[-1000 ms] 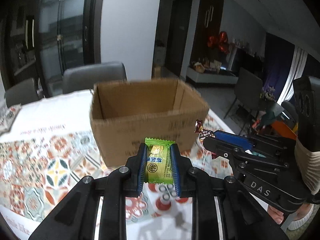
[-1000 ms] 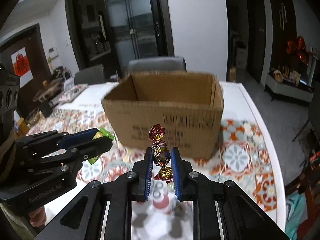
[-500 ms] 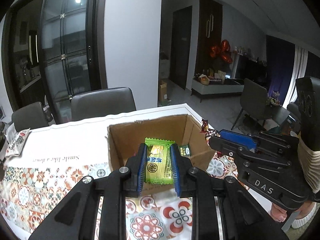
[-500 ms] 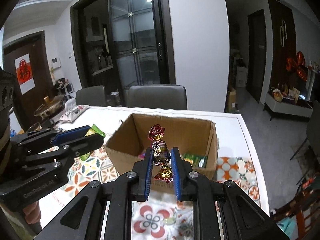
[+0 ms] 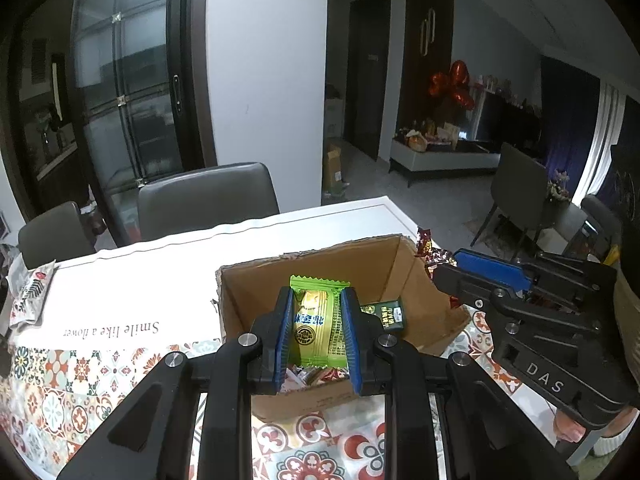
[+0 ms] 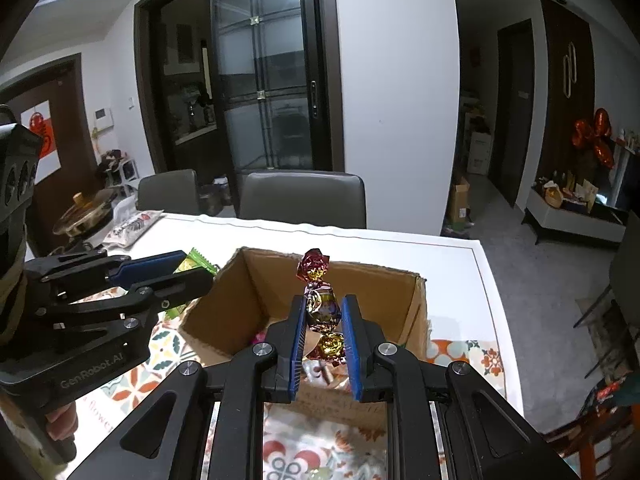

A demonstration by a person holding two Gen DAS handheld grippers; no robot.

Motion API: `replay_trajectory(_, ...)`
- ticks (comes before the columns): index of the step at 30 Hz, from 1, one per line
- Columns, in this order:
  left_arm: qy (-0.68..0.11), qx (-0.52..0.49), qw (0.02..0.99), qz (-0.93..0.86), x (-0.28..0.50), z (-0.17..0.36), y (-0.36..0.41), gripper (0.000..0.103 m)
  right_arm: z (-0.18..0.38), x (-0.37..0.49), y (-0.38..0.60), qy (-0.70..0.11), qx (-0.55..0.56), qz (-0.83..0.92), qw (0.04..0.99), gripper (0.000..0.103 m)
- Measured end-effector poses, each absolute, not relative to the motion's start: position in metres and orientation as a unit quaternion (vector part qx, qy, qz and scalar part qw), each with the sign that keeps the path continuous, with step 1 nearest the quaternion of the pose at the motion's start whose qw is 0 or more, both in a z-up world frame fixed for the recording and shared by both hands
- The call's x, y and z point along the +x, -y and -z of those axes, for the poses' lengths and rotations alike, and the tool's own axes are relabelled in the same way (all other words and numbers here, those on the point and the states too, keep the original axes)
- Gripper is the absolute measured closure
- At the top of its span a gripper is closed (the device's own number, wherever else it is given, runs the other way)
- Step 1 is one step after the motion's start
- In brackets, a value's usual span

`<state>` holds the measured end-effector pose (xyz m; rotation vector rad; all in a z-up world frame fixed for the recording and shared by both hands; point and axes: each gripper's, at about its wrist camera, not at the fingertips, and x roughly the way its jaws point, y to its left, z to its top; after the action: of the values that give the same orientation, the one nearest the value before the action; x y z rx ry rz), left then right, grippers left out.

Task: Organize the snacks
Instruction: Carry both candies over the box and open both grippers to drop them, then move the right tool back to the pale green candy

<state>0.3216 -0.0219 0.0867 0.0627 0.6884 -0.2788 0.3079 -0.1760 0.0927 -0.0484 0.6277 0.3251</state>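
Observation:
An open cardboard box [image 5: 384, 256] stands on the patterned tablecloth; it also shows in the right wrist view [image 6: 416, 304]. My left gripper [image 5: 318, 320] is shut on a green-wrapped snack [image 5: 318, 316] and holds it above the box opening. My right gripper [image 6: 323, 328] is shut on a string of foil-wrapped candies [image 6: 320, 304], also above the box. Inside the box lie a small dark green packet [image 5: 388, 314] and several other wrapped snacks. Each gripper shows in the other's view: the right one [image 5: 444, 272] at the box's right, the left one [image 6: 196, 276] at its left.
The table [image 5: 120, 280] carries a tiled-pattern cloth with a white border. A snack bag [image 5: 30, 296] lies at the far left edge. Grey chairs [image 5: 208, 200] stand behind the table. A pot [image 6: 84, 212] sits on a side surface at left.
Both grippers have risen from in front of the box to above its opening, still holding their snacks. The inside of the box has come into view.

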Motion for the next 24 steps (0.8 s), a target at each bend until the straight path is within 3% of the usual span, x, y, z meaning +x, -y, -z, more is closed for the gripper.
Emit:
replay_trajectory(10, -0.367, 0.032, 0.921, 0.126, 0.352, -0.068, 0.028, 0.077, -0.068, 0.341, 0.180, -0.354, -0.014, -0.157, 0.922, 0.084)
replay_trajectory(13, -0.370, 0.031, 0.921, 0.117, 0.354, -0.063, 0.027, 0.064, -0.062, 0.345, 0.182, -0.361, -0.012, -0.147, 0.921, 0.082)
replay_trajectory(17, -0.363, 0.037, 0.926, 0.102, 0.341, -0.060, 0.022, 0.058, -0.059, 0.335, 0.181, -0.347, -0.030, -0.126, 0.929, 0.066)
replay_trajectory(24, -0.334, 0.027, 0.939, 0.084, 0.298, -0.061, 0.015, 0.051, -0.063, 0.298, 0.180, -0.320, -0.034, -0.134, 0.937, 0.055)
